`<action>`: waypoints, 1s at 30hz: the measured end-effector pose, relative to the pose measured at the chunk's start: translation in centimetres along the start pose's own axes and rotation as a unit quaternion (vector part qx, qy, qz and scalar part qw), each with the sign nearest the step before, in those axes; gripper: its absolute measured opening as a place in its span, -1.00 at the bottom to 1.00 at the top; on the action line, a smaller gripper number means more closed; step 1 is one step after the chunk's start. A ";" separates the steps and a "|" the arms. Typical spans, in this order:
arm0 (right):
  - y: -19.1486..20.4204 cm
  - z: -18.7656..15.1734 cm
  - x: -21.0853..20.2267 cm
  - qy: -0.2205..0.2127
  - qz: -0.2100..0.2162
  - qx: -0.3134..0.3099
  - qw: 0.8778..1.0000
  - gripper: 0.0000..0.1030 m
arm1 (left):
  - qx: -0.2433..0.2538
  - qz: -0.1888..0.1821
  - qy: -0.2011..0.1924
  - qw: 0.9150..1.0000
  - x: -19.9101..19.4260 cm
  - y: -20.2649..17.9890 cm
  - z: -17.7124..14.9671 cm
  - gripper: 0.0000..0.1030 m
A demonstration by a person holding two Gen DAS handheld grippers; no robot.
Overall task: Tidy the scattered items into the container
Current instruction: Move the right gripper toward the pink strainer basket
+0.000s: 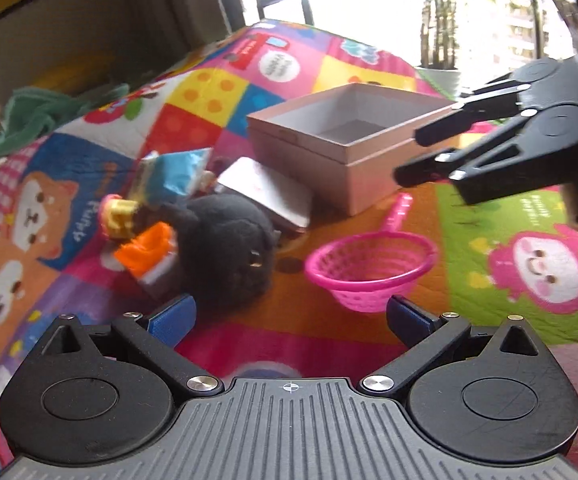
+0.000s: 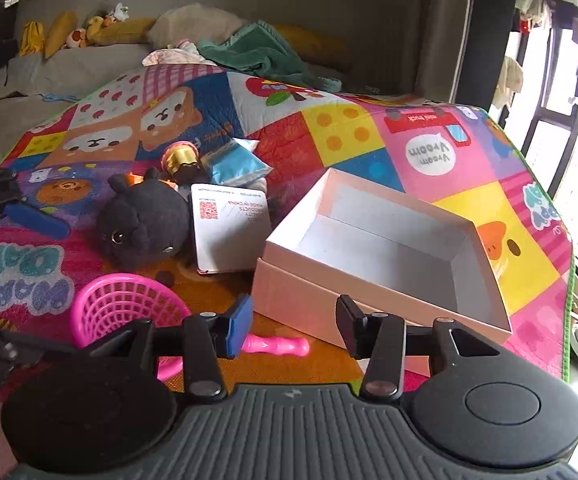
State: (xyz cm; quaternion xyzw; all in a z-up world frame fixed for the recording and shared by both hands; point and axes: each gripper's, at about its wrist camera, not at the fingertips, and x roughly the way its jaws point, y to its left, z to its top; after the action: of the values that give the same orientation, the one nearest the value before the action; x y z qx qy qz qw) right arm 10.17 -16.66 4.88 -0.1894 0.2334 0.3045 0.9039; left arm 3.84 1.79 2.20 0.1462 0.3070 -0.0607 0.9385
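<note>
An open, empty pink box (image 1: 301, 148) (image 2: 309, 292) sits on a colourful play mat. Left of it lie a white card (image 1: 265, 192) (image 2: 229, 228), a black plush (image 1: 225, 248) (image 2: 145, 224), a blue packet (image 1: 177, 176) (image 2: 237, 164), a gold-and-pink toy (image 1: 119, 216) (image 2: 181, 158) and an orange toy (image 1: 149, 252). A pink strainer (image 1: 369, 272) (image 2: 125, 312) lies in front of the box. My left gripper (image 1: 289, 320) is open above the mat, near the plush and strainer, and holds nothing. My right gripper (image 2: 295, 328) (image 1: 415, 154) hovers at the box's near corner, jaws partly apart with nothing pressed between them; the strainer's handle lies on the mat below.
A green towel (image 2: 257, 52), pillows and soft toys lie at the back by the wall. The mat's green edge (image 2: 569, 280) runs along the floor by tall windows on the right. A white plant pot (image 1: 441, 76) stands beyond the box.
</note>
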 end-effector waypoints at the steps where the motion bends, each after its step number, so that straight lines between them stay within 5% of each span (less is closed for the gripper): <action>1: 0.2 0.2 0.0 -0.001 0.011 -0.007 1.000 0.01 | -0.004 0.023 0.002 1.000 0.4 0.9 0.3 1.00; 2: 0.4 0.2 0.0 -0.002 0.023 -0.013 1.000 0.10 | -0.014 0.042 0.005 0.999 0.8 1.9 0.6 1.00; 4: 0.9 0.3 -0.2 -0.010 0.054 -0.022 0.998 0.63 | -0.037 0.070 0.010 0.997 1.4 3.7 1.1 1.00; 10: 2.3 0.6 -0.5 0.002 0.161 -0.049 0.986 1.00 | -0.092 0.062 0.005 0.994 0.8 6.5 0.9 1.00; 18: 3.5 0.0 2.0 0.023 0.192 -0.127 0.973 1.00 | -0.166 0.003 0.008 0.986 -0.3 8.0 0.0 1.00; 23: 1.7 0.2 4.0 0.049 0.264 -0.097 0.958 1.00 | -0.191 -0.032 0.009 0.981 -0.7 7.9 -0.5 1.00; 30: 0.3 -1.2 3.8 0.103 0.274 -0.045 0.955 1.00 | -0.151 -0.088 -0.004 0.985 -1.8 5.1 -0.4 1.00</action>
State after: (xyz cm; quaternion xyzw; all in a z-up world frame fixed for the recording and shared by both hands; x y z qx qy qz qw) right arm 12.25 -15.27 1.81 -0.1893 0.3539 0.5295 0.7474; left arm 3.24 6.83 4.21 -0.0245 0.3209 -0.0965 0.9419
